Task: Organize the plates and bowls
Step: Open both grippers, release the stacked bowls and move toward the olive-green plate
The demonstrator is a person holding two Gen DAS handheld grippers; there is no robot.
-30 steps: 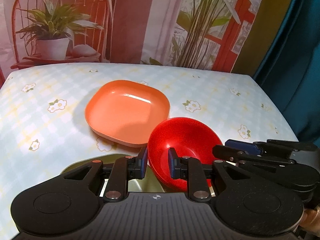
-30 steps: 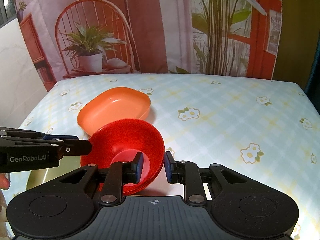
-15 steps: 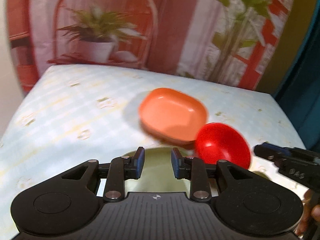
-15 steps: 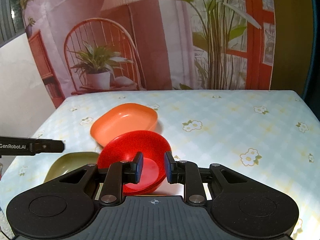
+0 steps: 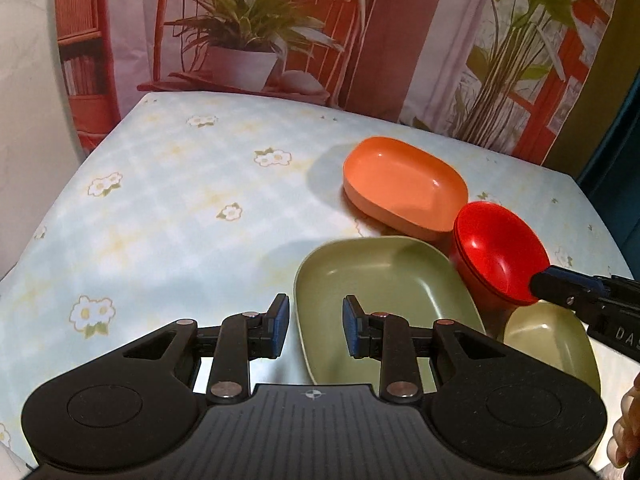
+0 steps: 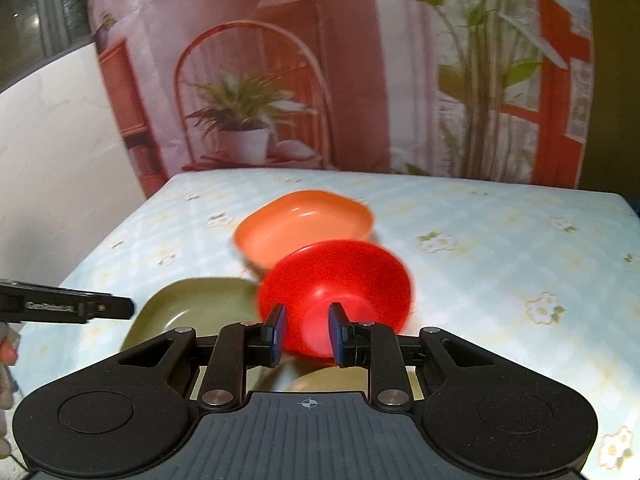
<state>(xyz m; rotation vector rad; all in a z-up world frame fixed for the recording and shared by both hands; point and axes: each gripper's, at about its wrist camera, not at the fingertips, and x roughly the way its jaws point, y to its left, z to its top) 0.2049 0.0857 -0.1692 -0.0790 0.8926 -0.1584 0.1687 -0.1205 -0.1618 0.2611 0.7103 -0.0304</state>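
Observation:
A red bowl (image 5: 500, 254) (image 6: 336, 284) is tilted and lifted, its near rim between the fingers of my right gripper (image 6: 306, 334), which is shut on it. An orange square plate (image 5: 404, 186) (image 6: 302, 226) lies on the table behind it. A green square plate (image 5: 380, 296) (image 6: 192, 306) lies near the front, its left edge between the fingers of my open left gripper (image 5: 314, 330). A small yellow-green bowl (image 5: 552, 344) sits under the red bowl, also glimpsed in the right wrist view (image 6: 332, 380).
The table has a light blue floral cloth (image 5: 160, 220). A printed backdrop with a chair and plants hangs behind it (image 5: 260, 40). A white wall (image 6: 52, 152) stands to the left. The table's right edge borders dark blue fabric (image 5: 616, 140).
My left gripper has let go of the red bowl and drawn back left over the green plate. My right gripper has lifted the red bowl up and back, uncovering the yellow-green bowl.

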